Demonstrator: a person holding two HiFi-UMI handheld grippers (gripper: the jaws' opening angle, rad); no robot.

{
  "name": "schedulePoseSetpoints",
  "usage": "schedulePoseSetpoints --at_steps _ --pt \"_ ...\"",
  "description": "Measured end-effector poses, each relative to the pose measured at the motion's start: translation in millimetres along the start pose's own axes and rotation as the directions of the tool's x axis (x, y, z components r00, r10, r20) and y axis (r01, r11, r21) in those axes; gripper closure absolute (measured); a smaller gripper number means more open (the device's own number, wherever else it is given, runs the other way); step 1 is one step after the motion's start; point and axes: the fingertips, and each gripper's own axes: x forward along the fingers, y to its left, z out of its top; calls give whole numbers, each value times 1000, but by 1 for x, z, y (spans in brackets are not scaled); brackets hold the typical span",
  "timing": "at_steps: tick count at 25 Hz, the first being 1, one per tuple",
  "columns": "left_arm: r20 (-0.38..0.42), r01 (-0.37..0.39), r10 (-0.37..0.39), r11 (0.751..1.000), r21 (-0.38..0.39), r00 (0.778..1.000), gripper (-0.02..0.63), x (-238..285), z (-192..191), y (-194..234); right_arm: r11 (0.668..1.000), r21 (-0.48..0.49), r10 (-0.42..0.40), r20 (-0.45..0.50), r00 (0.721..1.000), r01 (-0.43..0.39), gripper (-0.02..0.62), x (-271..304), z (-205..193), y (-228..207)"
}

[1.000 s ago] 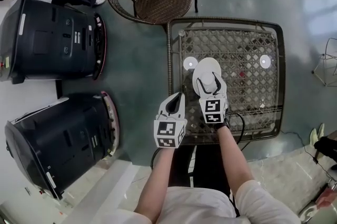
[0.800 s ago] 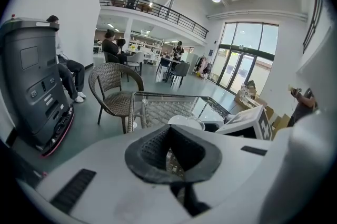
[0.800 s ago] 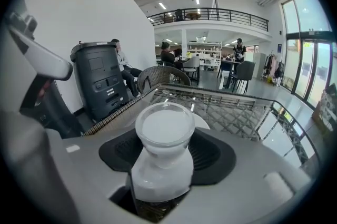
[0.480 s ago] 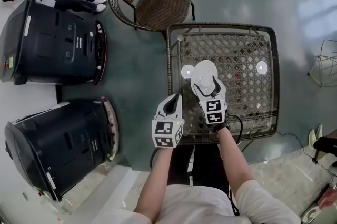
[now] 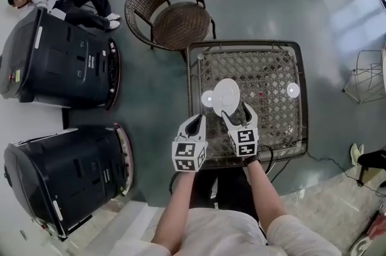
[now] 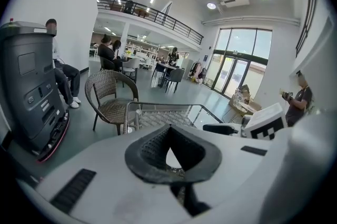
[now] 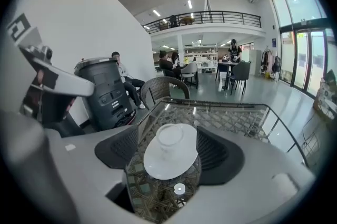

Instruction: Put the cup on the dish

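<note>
Cup is already sitting on the dish; the placing is looking done.
Nearest, over the tabletop's near edge, the right gripper is hanging with its jaws wide apart, having just been opening, and is gripping nothing. Beside it, the left gripper is keeping its jaws pinched together on nothing. Further in, toward the left edge, the white cup is standing upright in the middle of the white dish. Judging by this, only pulling the hands away is remaining.

the glass-topped wicker table bears a white dish and two small white discs.
</note>
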Motion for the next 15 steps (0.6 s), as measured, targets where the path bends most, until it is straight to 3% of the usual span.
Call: schedulePoseSetpoints --at_steps 7,15 --pt "77 20 -23 999 39 997 602 -19 47 -12 999 -27 -14 144 989 18 367 -58 77 11" --pt "194 18 -31 997 71 981 603 -42 119 -23 995 -70 -50 335 941 78 496 -116 186 17"
